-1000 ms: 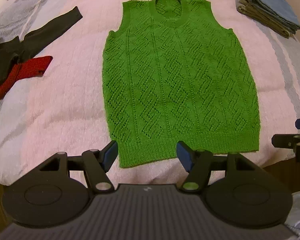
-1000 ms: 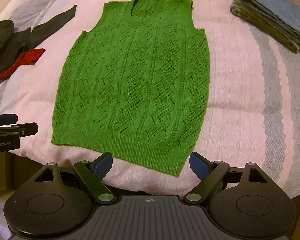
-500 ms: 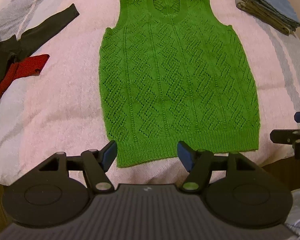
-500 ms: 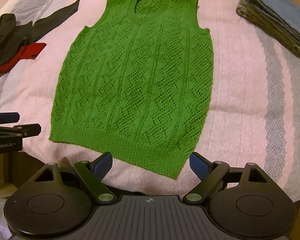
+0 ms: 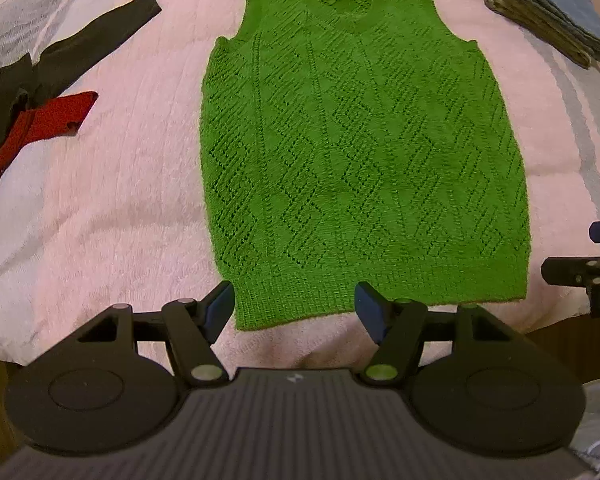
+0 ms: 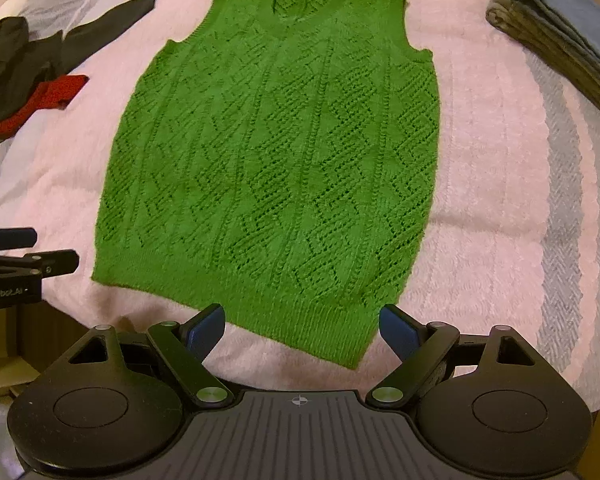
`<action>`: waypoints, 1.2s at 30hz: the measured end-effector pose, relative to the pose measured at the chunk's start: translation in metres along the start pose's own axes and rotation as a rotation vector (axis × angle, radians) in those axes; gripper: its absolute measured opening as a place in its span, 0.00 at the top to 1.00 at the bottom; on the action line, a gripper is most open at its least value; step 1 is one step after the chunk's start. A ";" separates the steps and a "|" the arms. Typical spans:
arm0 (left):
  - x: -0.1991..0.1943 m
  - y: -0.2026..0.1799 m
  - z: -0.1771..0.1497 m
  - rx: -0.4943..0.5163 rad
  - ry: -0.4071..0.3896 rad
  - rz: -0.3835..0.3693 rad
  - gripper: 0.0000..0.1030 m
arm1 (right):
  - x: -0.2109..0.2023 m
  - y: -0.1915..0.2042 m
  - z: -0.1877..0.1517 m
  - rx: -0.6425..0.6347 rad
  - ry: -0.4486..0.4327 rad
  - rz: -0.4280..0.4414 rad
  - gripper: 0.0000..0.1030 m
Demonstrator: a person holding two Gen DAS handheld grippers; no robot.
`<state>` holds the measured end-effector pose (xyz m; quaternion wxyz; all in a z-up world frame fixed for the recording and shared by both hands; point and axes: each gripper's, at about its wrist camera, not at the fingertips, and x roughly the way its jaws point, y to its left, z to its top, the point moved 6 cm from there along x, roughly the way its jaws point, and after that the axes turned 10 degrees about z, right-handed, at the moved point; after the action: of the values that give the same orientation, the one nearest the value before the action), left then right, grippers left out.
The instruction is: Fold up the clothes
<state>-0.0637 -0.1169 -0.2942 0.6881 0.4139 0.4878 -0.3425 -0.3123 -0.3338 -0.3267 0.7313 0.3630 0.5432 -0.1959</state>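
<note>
Left gripper: black linkage arms, blue rubber-like pads; jaws spread wide, holding nothing. Its pads flank the vest's ribbed hem at the lower left corner; contact cannot be told.

Right gripper: same build; jaws spread wide, empty. Its pads flank the hem's lower right corner.

Green vest: sleeveless, round-necked, openwork knit in a diamond lattice with vertical ribs, ribbed hem band. Lies flat and unfolded on the bed, hem nearest the grippers, neck at 12 o'clock.

Bed cover: pale pink, fluffy, faintly ribbed pile; grey herringbone bands along the 3 o'clock side.

Black garment: smooth, crumpled, one long sleeve stretched out, at 10 o'clock from the vest, well apart.

Red garment: knit-textured, partly under the black one, at 9 to 10 o'clock.

Folded stack: blue cloth on olive-grey cloth, rectangular, at 2 o'clock.
</note>
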 end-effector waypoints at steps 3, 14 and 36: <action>0.009 0.002 0.002 -0.007 0.009 -0.009 0.39 | 0.009 -0.009 0.005 0.017 0.003 -0.013 0.16; 0.074 0.017 0.026 -0.017 0.061 -0.048 0.39 | 0.052 -0.066 0.037 0.147 -0.004 -0.068 0.16; 0.184 0.025 0.345 0.241 -0.407 -0.129 0.45 | 0.078 -0.157 0.329 -0.248 -0.424 -0.008 0.16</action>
<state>0.1452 -0.4309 -0.4015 0.6945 0.3834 0.3200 -0.5180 -0.1791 -0.6738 -0.4015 0.8672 0.2190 0.3988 -0.2025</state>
